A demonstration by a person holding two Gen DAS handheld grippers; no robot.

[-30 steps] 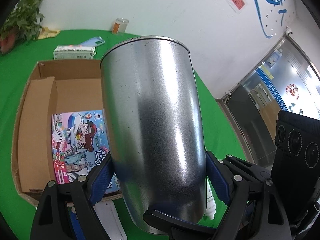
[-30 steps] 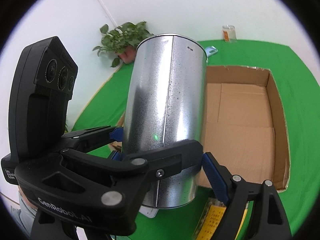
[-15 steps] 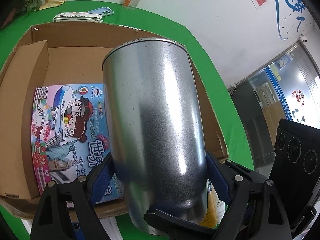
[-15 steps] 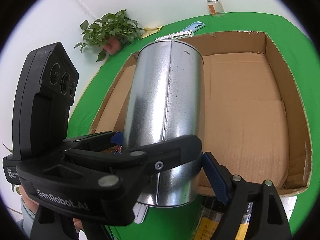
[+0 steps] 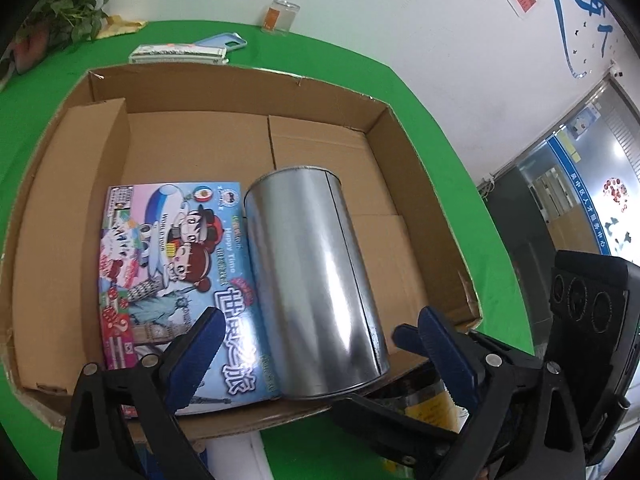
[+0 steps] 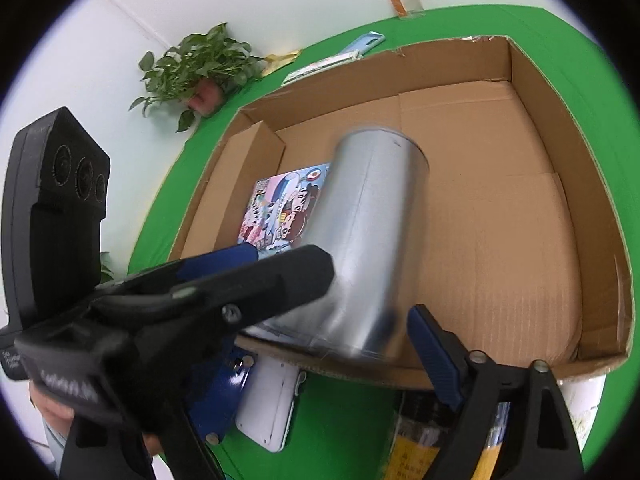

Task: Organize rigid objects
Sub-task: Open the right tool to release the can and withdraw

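Note:
A plain metal can (image 5: 316, 280) lies on its side in the cardboard box (image 5: 420, 184), along the right edge of a colourful game box (image 5: 168, 264). My left gripper (image 5: 320, 356) straddles the can's near end. Its jaws are opening and both blue pads (image 5: 196, 356) stand clear of the metal. In the right wrist view the can (image 6: 368, 232) is blurred. My right gripper (image 6: 332, 344) is opening too; its right pad (image 6: 430, 350) is just off the can, its left finger hidden behind the left gripper's fingers (image 6: 280, 280).
The box floor (image 6: 500, 240) right of the can is bare cardboard, with a folded flap (image 5: 80, 184) at the left. Behind the box are a plant (image 6: 200, 68), glass jar (image 5: 280, 16) and phone case (image 5: 220, 42). A white device (image 6: 272, 408) and yellow-labelled bottle (image 6: 420, 448) lie in front.
Both grippers held the can upright above the box, then came down with it. Now their jaws have spread and the can lies on the box floor beside the game box.

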